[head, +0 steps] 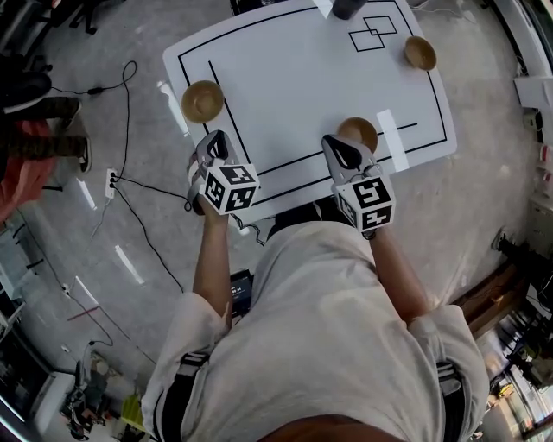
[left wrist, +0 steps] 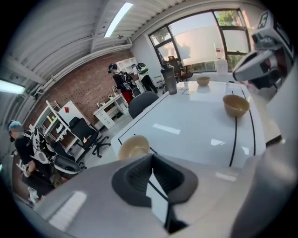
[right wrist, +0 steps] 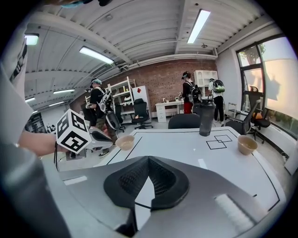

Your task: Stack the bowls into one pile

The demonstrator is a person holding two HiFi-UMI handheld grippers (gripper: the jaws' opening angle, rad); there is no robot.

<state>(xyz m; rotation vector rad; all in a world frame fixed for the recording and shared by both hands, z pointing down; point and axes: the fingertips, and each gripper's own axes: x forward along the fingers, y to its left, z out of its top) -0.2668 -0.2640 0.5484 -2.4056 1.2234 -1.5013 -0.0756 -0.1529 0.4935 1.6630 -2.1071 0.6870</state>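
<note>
Three tan wooden bowls sit apart on the white table [head: 294, 78]. One bowl [head: 203, 101] is at the left edge, one [head: 358, 132] near the front edge, and one [head: 421, 53] at the far right. My left gripper [head: 218, 142] hovers just in front of the left bowl [left wrist: 134, 146], shut and holding nothing. My right gripper [head: 339, 147] hangs beside the front bowl [left wrist: 236, 105], also shut and holding nothing. The right gripper view shows its jaws [right wrist: 149, 158] closed, the left bowl [right wrist: 125, 142] and the far bowl [right wrist: 247, 144]; the front bowl is hidden there.
A dark bottle [head: 348, 7] stands at the table's far edge beside two overlapping drawn squares [head: 373, 33]. A white tape strip [head: 390, 138] lies to the right of the front bowl. Cables [head: 130, 186] trail over the floor at the left. People and office chairs [right wrist: 139, 114] are beyond the table.
</note>
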